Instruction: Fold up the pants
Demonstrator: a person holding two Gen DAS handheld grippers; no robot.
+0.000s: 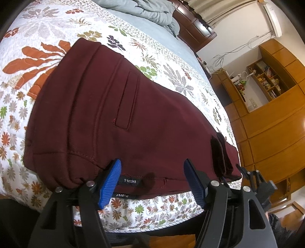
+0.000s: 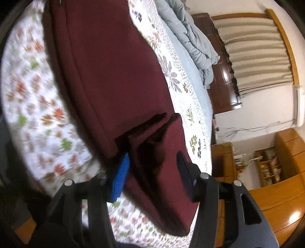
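Dark red and soft, the pants lie on the flowery quilt, close to the edge of the bed nearest the person. They already look folded into a thick, neat pile with more than one layer. A back pocket shows on top, and two small black tags sit at the near edge of the pants.

The left gripper is at that near edge. Its blue fingers are spread wide, one on each side of the tags. They do not squeeze the cloth.

The right gripper is at the end of the pants that sticks out over the side of the quilt. Its fingers are also apart, with a thick fold of the pants between them. The pads do not seem to press on it, so it looks let go.

So most of the folding seems done. What may be left is a little tidy-up, like flattening the loose flap near the right gripper, or one more fold to make the pile smaller.

Beyond the pants, a grey blanket is bunched at the far end of the quilt. Past the quilt stand wooden cupboards
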